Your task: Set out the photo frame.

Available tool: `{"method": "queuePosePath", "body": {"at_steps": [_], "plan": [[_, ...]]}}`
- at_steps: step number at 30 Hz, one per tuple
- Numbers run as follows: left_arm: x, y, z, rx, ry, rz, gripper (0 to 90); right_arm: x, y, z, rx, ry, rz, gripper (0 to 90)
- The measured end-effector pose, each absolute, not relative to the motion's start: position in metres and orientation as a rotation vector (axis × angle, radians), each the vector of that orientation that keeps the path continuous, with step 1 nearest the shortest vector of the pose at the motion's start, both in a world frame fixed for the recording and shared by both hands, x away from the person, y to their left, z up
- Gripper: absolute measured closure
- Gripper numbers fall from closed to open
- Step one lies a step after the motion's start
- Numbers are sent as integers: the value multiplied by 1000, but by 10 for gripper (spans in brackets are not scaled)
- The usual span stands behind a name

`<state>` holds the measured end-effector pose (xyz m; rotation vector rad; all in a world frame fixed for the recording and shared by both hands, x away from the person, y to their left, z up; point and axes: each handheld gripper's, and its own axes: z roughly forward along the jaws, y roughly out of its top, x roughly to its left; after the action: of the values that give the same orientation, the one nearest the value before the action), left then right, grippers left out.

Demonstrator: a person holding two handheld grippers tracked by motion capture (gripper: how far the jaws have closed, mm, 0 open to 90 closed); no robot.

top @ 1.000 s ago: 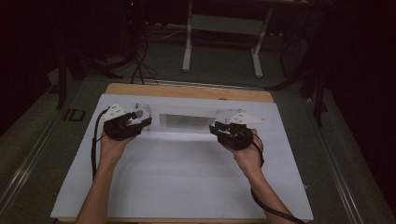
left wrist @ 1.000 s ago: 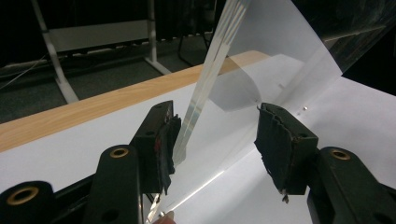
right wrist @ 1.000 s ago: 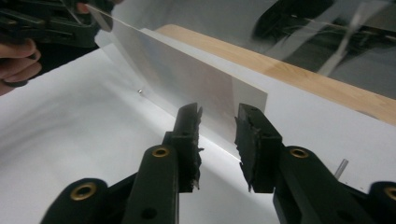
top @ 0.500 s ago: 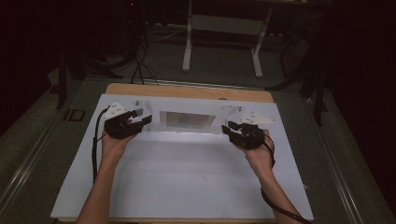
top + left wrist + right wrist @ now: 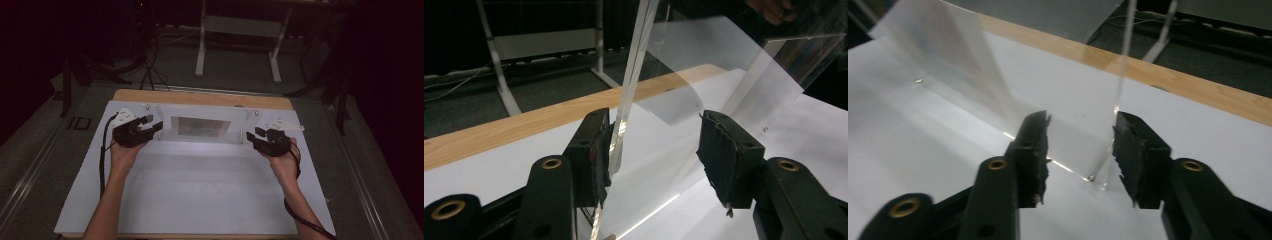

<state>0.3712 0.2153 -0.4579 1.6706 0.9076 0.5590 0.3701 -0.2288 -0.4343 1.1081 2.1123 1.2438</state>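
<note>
Both grippers are black: the left gripper at centre left of the high view and the right gripper at centre right, each topped by a pale grey plate. In the gripper views, brass-coloured rivets shine on the black jaws, and the left gripper's pad shows a touch of red. The stand between them is clear plastic with a frosted white tint; its middle holds a card in muted grey-green. A white sheet covers the light brown wooden table. The floor is dark grey, and a pale grey metal frame stands at the top.
</note>
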Motion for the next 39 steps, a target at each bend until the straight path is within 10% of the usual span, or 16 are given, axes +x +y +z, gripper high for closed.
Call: {"method": "queuePosePath", "body": {"at_steps": [39], "plan": [[393, 202, -461, 1748, 1057, 598, 483, 412, -211, -456, 1081, 2068, 1256, 498]]}}
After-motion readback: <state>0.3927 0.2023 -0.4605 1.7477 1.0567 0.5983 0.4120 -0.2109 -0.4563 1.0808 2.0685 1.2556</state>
